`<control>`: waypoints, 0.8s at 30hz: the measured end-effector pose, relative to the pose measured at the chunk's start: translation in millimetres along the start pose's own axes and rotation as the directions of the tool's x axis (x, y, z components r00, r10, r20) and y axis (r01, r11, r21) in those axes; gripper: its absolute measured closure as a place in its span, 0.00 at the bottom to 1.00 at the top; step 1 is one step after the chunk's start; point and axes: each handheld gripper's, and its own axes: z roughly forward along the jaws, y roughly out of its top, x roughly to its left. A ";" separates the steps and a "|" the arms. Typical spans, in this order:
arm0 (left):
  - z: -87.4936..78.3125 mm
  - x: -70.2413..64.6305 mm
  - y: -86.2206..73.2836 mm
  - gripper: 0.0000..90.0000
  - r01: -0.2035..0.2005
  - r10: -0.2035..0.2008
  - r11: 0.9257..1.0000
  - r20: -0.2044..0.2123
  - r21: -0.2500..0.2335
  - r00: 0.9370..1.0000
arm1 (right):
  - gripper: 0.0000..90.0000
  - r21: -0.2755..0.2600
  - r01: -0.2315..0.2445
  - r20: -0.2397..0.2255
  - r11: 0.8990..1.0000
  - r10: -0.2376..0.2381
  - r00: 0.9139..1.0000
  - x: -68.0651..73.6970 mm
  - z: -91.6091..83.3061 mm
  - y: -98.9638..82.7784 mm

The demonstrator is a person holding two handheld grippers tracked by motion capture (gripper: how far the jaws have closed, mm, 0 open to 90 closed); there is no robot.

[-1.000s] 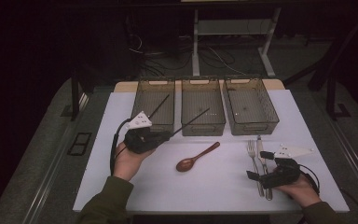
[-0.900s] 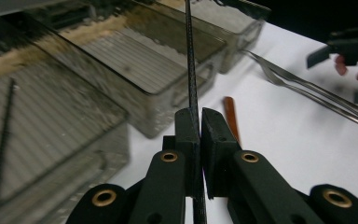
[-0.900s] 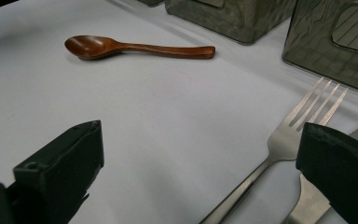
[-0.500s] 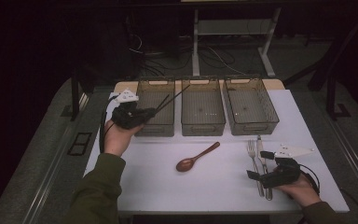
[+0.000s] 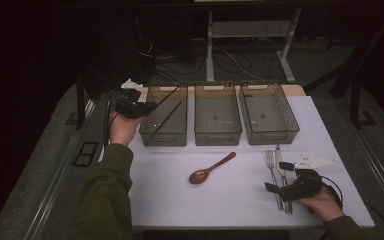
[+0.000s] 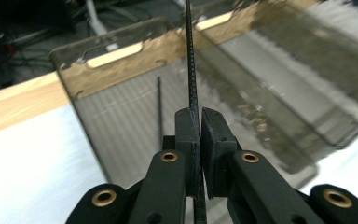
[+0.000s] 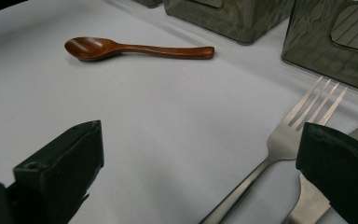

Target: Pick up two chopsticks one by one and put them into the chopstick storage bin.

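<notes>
My left claw (image 6: 199, 116) is clamped on a chopstick (image 6: 189, 60) over the left bin (image 5: 152, 131), another chopstick (image 6: 159, 105) beside it; my right claw (image 7: 200, 158) gapes beside the fork (image 7: 303, 116).

Dark room, white-topped table (image 5: 240, 200) — grey floor (image 5: 45, 165), cables (image 5: 230, 60), pale metal stand legs (image 5: 285, 55) behind

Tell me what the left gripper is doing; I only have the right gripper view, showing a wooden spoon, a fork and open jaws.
Observer: The left gripper is shut on a thin black chopstick, held above the left bin.
Operator: Is anything inside that bin?
Observer: Yes, a second chopstick lies in it.
Operator: How many bins are there in all?
Observer: Three in a row, counting the middle bin and the right bin.
</notes>
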 end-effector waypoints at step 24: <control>50.3 -2.8 -10.1 0.94 -0.007 0.017 0.977 -0.046 0.213 0.999 | 0.00 -0.004 0.006 -0.002 1.000 -0.006 1.000 0.2 -1.0 -0.3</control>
